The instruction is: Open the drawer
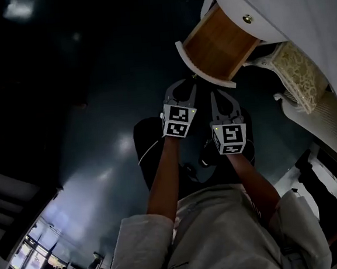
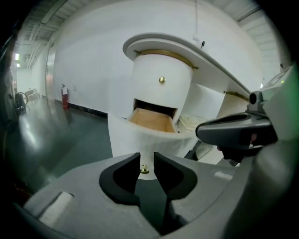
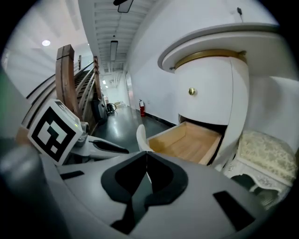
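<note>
Left gripper (image 2: 146, 158) has its jaws only a little way apart, and a small gold knob (image 2: 145, 169) sits in the narrow gap. The knob is close against one jaw, and a thin white strip shows between it and the other jaw. Right gripper (image 3: 146, 156) has its jaws pressed together at the tips, with nothing between them.

A drawer (image 3: 187, 142) is pulled well out of the front of the white cabinet (image 2: 159, 93). It is the low drawer, under the cabinet's round upper front. Its inside is bare light wood. Its front is white and curved, and the small gold knob is on that front.

From the head view, both grippers are side by side at the far end of the drawer, away from the cabinet. The left one is at the drawer front and the right one is just beside it.

A second gold knob (image 2: 162, 80) sits on the cabinet's upper front, above the open drawer. A white stool (image 3: 268, 158) with a pale patterned cushion stands right beside the cabinet. A dark shiny floor (image 2: 56, 135) spreads out from the cabinet.
</note>
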Demonstrator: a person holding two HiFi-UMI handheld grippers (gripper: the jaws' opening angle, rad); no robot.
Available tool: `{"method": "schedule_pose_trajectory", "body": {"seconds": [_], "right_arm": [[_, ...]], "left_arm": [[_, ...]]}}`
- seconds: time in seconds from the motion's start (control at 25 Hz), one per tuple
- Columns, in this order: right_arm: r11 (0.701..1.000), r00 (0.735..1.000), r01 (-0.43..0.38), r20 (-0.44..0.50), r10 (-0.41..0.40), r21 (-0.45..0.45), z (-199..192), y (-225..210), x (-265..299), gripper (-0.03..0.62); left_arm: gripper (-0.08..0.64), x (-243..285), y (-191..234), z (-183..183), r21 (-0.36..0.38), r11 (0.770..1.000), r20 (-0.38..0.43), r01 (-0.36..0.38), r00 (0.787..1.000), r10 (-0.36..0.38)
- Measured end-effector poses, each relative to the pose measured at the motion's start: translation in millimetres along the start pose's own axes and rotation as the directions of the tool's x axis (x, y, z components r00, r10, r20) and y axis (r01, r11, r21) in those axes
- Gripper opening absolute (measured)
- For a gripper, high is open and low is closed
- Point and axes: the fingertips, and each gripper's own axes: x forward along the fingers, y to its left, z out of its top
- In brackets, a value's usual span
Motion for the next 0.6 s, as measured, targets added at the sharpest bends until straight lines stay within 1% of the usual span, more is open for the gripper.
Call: {"method": "schedule_pose_trajectory", "body": {"seconds": [0.12, 0.24, 0.32, 0.48, 0.6], "right_arm": [[0.999, 0.999, 0.026, -0.039, -0.026, 0.021, 36, 0, -29, 0.017], [0.997, 0.996, 0.054, -0.078, -0.05, 0.05, 69, 2, -60, 0.017], [0.995, 0.993, 0.071, -0.098, -0.063, 0.077, 88, 1, -80, 0.016], [0.985, 0.985, 0.113, -0.142, -0.094, 0.128, 118, 2, -125, 0.017], [0.969, 0.978, 0.171, -0.151, -0.145, 0.179, 145, 3, -164, 0.017]], "left_arm": [[0.098, -40, -12, 45, 0.026, 1.0, -0.011, 0.008, 1.0, -0.008], [0.098, -76, -37, 88, 0.07, 0.997, -0.028, 0.044, 0.999, -0.042], [0.098, -95, -53, 115, 0.083, 0.995, -0.03, 0.064, 0.998, -0.062], [0.098, -139, -83, 161, 0.098, 0.991, -0.03, 0.092, 0.996, -0.09], [0.098, -180, -102, 191, 0.11, 0.988, -0.024, 0.104, 0.994, -0.102]]}}
